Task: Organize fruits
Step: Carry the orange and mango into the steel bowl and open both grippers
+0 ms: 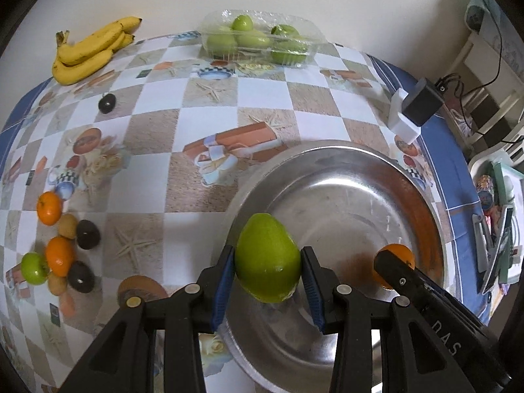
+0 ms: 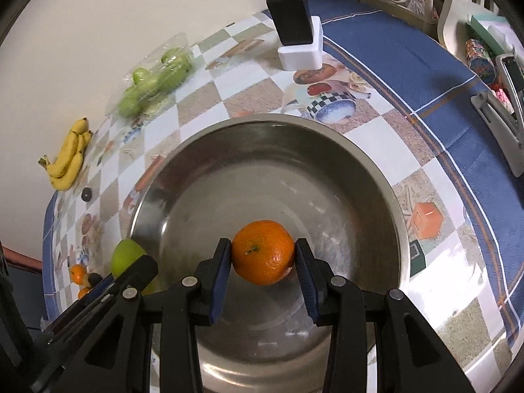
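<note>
My left gripper (image 1: pixel 268 270) is shut on a green pear-shaped fruit (image 1: pixel 267 257), held over the near-left rim of a big steel bowl (image 1: pixel 376 163). My right gripper (image 2: pixel 263 255) is shut on a mandarin (image 2: pixel 263 251) and hangs over the inside of the same steel bowl (image 2: pixel 203 144). Each view catches the other hand: the mandarin (image 1: pixel 396 255) shows at the right behind a black finger, and the green fruit (image 2: pixel 126 258) shows at the bowl's left edge. Nothing lies inside the bowl.
On the checked tablecloth lie a bunch of bananas (image 1: pixel 91 49), a clear tub of green fruits (image 1: pixel 258 37), a lone dark fruit (image 1: pixel 107 103) and a cluster of mandarins, dark, brown and green fruits (image 1: pixel 62 255). A black charger on a white block (image 2: pixel 296 32) stands behind the bowl.
</note>
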`<state>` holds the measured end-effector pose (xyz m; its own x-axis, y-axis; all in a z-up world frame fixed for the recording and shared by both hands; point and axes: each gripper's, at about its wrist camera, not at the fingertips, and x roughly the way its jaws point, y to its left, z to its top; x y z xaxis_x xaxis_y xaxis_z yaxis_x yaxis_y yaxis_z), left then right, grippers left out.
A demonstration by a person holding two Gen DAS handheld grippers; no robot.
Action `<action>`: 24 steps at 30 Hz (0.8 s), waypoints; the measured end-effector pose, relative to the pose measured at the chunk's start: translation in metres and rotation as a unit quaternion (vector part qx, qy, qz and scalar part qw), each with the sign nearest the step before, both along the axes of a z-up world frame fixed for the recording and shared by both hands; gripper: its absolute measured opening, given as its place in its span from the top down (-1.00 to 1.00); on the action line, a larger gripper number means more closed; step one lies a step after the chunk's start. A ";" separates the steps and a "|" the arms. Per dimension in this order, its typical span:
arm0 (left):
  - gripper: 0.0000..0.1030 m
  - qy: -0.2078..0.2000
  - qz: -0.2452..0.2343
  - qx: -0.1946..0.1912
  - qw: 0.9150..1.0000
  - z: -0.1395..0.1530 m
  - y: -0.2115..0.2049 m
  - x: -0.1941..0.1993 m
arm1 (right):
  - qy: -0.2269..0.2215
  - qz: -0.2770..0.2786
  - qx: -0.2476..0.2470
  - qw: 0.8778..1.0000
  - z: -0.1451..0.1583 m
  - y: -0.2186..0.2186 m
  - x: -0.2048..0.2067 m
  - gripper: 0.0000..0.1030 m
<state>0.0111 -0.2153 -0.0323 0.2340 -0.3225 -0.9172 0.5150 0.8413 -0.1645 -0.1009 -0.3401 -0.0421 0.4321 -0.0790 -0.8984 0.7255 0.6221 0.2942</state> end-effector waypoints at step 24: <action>0.08 0.014 -0.007 -0.010 1.000 -0.002 -0.005 -0.004 | 0.018 0.000 -0.001 1.000 -0.008 -0.008 0.005 0.18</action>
<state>0.0071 -0.2200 -0.0345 0.2041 -0.3438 -0.9166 0.5222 0.8302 -0.1952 -0.0958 -0.3482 -0.0501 0.3986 -0.0806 -0.9136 0.7360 0.6225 0.2661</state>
